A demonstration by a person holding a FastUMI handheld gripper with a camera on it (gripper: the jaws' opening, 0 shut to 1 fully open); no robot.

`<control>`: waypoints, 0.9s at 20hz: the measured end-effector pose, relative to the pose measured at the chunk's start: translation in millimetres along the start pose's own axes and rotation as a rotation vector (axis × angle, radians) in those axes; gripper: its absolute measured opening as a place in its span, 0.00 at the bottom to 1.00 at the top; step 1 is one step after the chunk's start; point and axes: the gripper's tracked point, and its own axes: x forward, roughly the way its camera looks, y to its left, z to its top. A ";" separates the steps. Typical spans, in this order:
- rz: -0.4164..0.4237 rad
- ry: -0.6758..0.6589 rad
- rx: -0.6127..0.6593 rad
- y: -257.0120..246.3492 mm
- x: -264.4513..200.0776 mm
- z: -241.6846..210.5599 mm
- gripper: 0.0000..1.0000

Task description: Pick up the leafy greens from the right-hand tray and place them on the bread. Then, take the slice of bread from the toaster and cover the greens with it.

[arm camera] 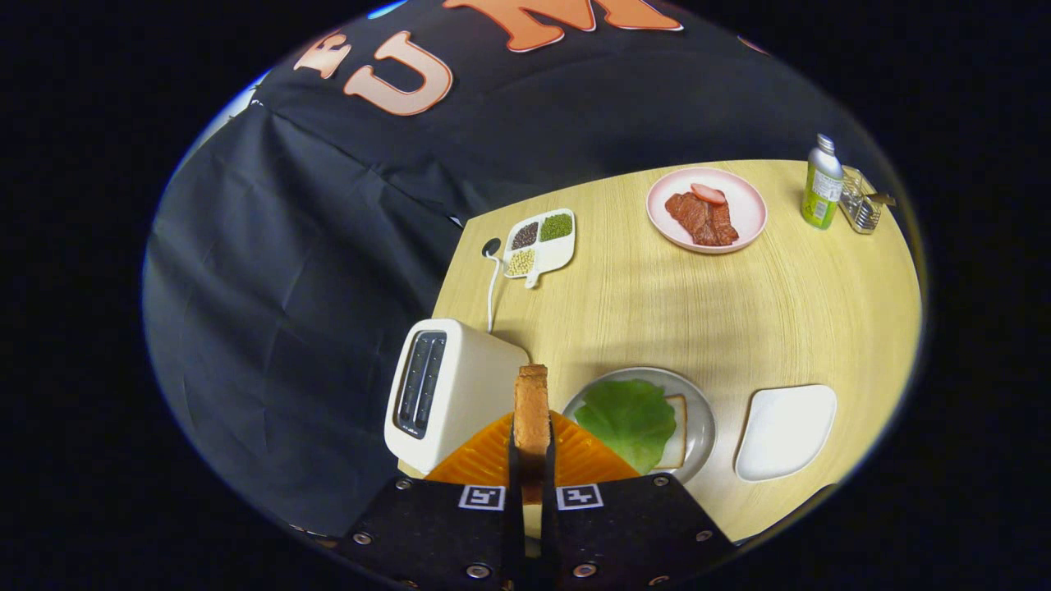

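My gripper (531,460) is shut on a slice of bread (531,406), held upright and edge-on between the orange fingers (484,460), high above the table. The cream toaster (447,390) stands just to the left below the slice, its slots dark. To the right of the slice a grey plate (702,419) carries the leafy greens (628,419), which lie on another slice of bread (677,431) that peeks out at their right side. A white tray (784,431) lies to the right of the plate.
A pink plate (743,217) with pieces of meat sits at the far side of the wooden table (739,320). A divided white dish of beans (540,242), a green bottle (821,185) and a small wire rack (860,205) stand far back. A white cable (491,287) runs behind the toaster.
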 end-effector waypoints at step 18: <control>-0.046 0.079 0.021 -107.0 66.8 -54.6 0.16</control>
